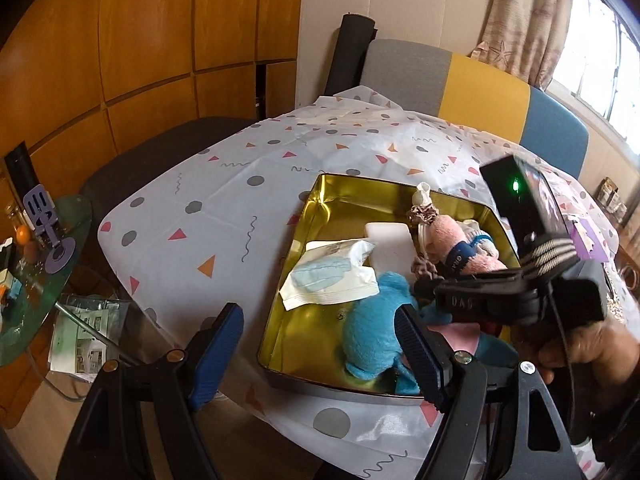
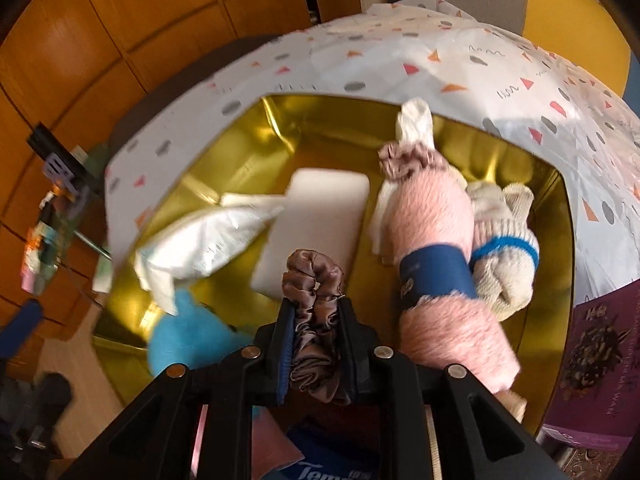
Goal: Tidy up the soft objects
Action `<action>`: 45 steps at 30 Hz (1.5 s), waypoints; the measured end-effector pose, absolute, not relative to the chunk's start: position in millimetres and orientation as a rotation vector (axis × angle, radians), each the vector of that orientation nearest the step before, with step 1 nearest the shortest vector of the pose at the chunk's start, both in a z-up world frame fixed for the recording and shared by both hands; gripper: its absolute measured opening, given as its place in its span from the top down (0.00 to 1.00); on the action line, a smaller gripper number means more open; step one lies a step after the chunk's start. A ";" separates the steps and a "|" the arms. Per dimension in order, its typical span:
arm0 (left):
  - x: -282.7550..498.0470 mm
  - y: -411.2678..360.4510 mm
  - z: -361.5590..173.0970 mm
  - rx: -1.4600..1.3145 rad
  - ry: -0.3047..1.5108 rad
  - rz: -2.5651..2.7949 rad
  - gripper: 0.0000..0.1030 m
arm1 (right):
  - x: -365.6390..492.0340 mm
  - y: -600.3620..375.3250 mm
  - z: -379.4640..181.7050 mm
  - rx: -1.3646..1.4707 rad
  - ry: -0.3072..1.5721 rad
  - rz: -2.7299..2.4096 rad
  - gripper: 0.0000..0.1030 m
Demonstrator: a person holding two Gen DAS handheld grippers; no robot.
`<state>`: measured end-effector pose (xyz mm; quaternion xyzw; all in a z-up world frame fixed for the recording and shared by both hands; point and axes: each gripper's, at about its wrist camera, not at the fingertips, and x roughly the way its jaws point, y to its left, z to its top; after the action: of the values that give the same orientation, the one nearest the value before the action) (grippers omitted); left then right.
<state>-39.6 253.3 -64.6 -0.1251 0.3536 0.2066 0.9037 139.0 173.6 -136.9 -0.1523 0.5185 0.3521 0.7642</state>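
- Lit by daylight from the window (image 1: 600,52) at upper right, blown out to white.
- Bright overall; warm cast on the wood panels (image 1: 120,40).
- Strong glare and mirror-like reflections across the gold tin (image 1: 320,208), in both views.
- Soft shadow thrown on the tablecloth (image 2: 496,128) beside the tin's far rim.
- Heavy fisheye bending: straight panel lines curved, black vignette in the corners.
- Left wrist view mostly sharp; near parts of the hand-held gripper (image 1: 320,352) slightly soft.
- Right wrist view smeared by motion blur, worst at the left edge and on the tissue pack (image 2: 200,240); scrunchie (image 2: 316,320) near the lens reasonably crisp.
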 end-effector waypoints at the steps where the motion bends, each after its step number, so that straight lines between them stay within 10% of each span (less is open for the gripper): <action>1: -39.9 253.6 -64.6 -0.262 0.730 0.427 0.24 | 138.4 173.0 -139.2 -0.340 1.131 0.763 0.79; 27: -45.7 237.2 -46.0 -0.229 0.677 0.425 0.22 | 100.9 130.1 -83.7 -0.308 0.872 0.640 0.42; 45: -37.1 189.0 -30.1 -0.161 0.628 0.400 0.00 | 52.1 36.5 -54.9 -0.227 0.663 0.304 0.41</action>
<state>-37.1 189.0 -30.1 -0.0786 0.3066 0.1951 0.9283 52.1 36.5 -54.9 -0.1109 0.3237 0.1485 0.9278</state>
